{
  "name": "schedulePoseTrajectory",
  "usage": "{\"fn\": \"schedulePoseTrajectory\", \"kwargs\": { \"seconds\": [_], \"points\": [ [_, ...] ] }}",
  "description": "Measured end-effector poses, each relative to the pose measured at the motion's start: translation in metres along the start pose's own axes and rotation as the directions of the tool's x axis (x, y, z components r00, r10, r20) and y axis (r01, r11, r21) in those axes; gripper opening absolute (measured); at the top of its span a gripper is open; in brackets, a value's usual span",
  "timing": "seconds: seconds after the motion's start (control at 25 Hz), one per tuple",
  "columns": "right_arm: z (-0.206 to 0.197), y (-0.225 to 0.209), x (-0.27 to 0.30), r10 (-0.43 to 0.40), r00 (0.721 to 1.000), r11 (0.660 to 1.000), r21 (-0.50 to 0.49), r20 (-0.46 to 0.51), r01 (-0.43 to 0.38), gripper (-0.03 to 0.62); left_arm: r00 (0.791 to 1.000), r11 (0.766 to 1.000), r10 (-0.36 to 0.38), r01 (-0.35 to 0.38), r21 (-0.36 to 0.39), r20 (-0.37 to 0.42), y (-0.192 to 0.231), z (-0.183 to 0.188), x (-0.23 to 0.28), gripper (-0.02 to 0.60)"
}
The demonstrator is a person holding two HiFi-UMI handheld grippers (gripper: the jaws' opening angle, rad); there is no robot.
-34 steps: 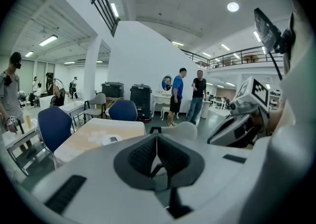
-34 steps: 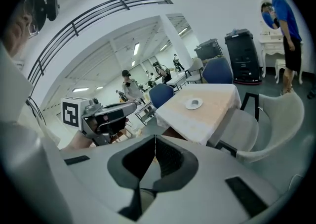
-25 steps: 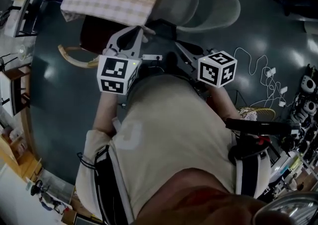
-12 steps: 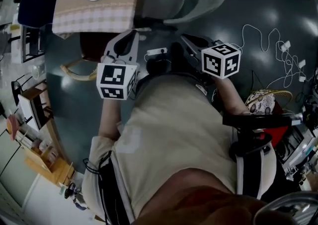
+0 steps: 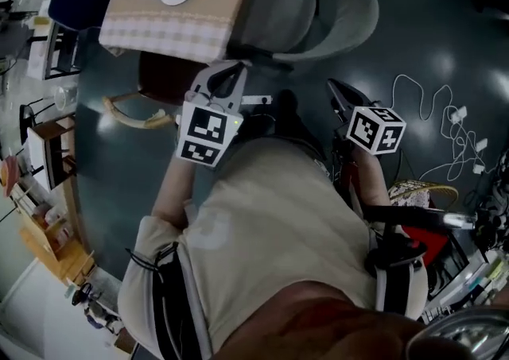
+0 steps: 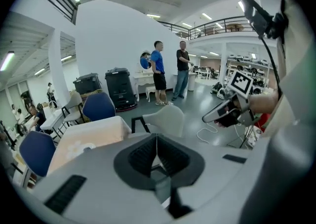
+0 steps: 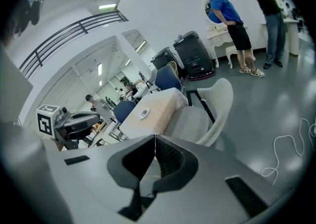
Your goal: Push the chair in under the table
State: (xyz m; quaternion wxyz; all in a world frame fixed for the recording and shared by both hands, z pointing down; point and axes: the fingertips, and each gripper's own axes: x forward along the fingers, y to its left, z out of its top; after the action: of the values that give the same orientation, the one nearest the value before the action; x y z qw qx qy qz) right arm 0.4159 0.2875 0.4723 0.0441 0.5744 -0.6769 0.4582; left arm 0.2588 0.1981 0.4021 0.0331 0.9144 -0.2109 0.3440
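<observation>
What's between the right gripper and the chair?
Only bare floor. The head view shows nothing standing between the right gripper, jaws shut, and the grey chair.

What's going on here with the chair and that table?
A person holds a gripper in each hand, facing a grey chair that stands at a table covered with a beige cloth. The chair's seat sits mostly out from under the table, so it has not been pushed in yet. The left gripper and the right gripper are both shut and empty, held short of the chair; neither touches it.
</observation>
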Motion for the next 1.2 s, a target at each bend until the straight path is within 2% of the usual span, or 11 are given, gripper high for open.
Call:
{"fn": "schedulePoseTrajectory", "kwargs": {
  "seconds": [0.12, 0.6, 0.68, 0.84, 0.96, 1.0, 1.04, 1.08, 1.2],
  "points": [
    [0.012, -0.001, 0.001, -0.016, 1.0, 0.999, -0.033, 0.0, 0.016, 0.012, 0.999, 0.999, 0.032, -0.032, 0.0, 0.011, 0.008, 0.001, -0.007, 0.009],
    [0.043, -0.009, 0.028, -0.141, 0.988, 0.976, -0.178, -0.061, 0.128, 0.012, 0.995, 0.99, 0.087, -0.081, -0.118, 0.052, 0.047, -0.017, -0.023, 0.009],
    [0.043, -0.019, 0.027, -0.159, 0.986, 0.98, -0.129, -0.054, 0.151, 0.012, 0.996, 0.99, 0.076, -0.07, -0.126, 0.046, 0.046, -0.02, -0.018, 0.009],
    [0.033, -0.046, 0.025, -0.169, 0.985, 0.981, 0.088, -0.04, 0.172, 0.012, 0.999, 0.991, 0.04, -0.037, -0.127, 0.021, 0.042, -0.027, -0.006, 0.009],
    [0.024, -0.075, 0.026, -0.24, 0.969, 0.962, 0.123, -0.053, 0.245, 0.014, 1.0, 0.992, 0.019, -0.02, -0.123, -0.011, 0.04, -0.033, 0.002, 0.009],
    [0.023, -0.083, 0.025, -0.253, 0.966, 0.958, 0.127, -0.055, 0.258, 0.049, 1.0, 0.992, 0.012, -0.015, -0.123, -0.02, 0.038, -0.034, 0.005, 0.009],
    [0.023, -0.09, 0.026, -0.255, 0.965, 0.955, 0.139, -0.055, 0.26, 0.171, 1.0, 0.993, 0.005, -0.008, -0.122, -0.027, 0.037, -0.034, 0.008, 0.009],
    [0.024, -0.097, 0.027, -0.253, 0.966, 0.953, 0.159, -0.052, 0.258, 0.238, 0.999, 0.993, -0.002, -0.002, -0.119, -0.033, 0.035, -0.034, 0.011, 0.009],
    [0.033, -0.123, 0.034, -0.275, 0.961, 0.935, 0.226, -0.027, 0.274, 0.256, 0.999, 0.994, -0.024, 0.019, -0.103, -0.049, 0.029, -0.03, 0.022, 0.009]
  ]
}}
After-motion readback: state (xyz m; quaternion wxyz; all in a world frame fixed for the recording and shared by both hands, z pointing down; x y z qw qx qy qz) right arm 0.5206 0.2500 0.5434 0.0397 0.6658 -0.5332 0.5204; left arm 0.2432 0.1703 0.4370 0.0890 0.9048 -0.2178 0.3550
